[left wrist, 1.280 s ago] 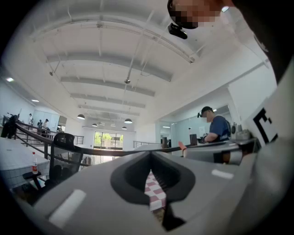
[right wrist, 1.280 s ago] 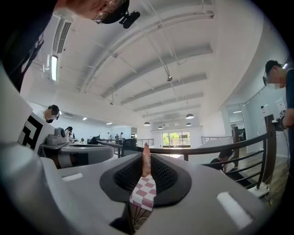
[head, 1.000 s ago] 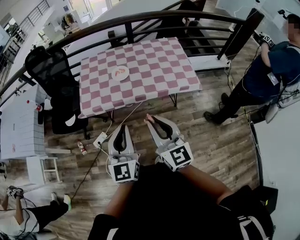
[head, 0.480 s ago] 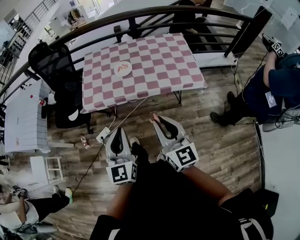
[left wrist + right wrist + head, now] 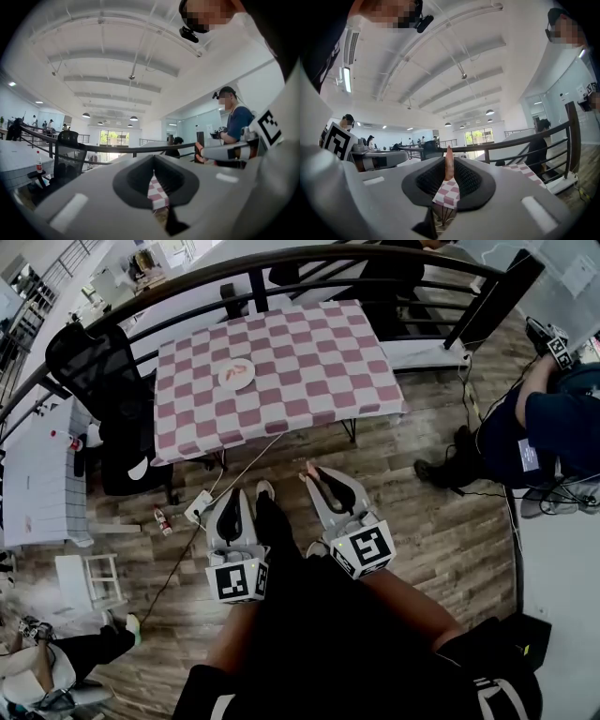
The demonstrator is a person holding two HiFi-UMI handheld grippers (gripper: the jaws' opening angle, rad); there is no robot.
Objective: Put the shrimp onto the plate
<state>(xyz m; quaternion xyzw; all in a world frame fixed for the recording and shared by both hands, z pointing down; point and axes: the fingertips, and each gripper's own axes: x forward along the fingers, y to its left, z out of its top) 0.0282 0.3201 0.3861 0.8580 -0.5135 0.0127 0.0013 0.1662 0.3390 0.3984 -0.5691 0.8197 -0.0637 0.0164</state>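
A white plate (image 5: 236, 374) with one orange shrimp on it lies on the left part of the pink-and-white checkered table (image 5: 309, 362). My right gripper (image 5: 312, 474) is over the wooden floor, short of the table's near edge, shut on a second shrimp (image 5: 308, 471). That shrimp (image 5: 448, 163) stands upright between the pads in the right gripper view. Beside it on the left, my left gripper (image 5: 233, 493) is shut with nothing in it. In the left gripper view its jaws (image 5: 153, 164) frame a strip of tablecloth, and the shrimp (image 5: 198, 152) shows at right.
A curved black railing (image 5: 281, 261) runs behind the table. A black office chair (image 5: 89, 362) stands at the table's left end. A power strip (image 5: 199, 508), a cable and a small bottle (image 5: 163, 520) lie on the floor. Another person (image 5: 553, 418) stands at right.
I have stepped toward the table; a shoe now shows between the grippers. Both grippers came slightly lower. The right one still grips the shrimp.
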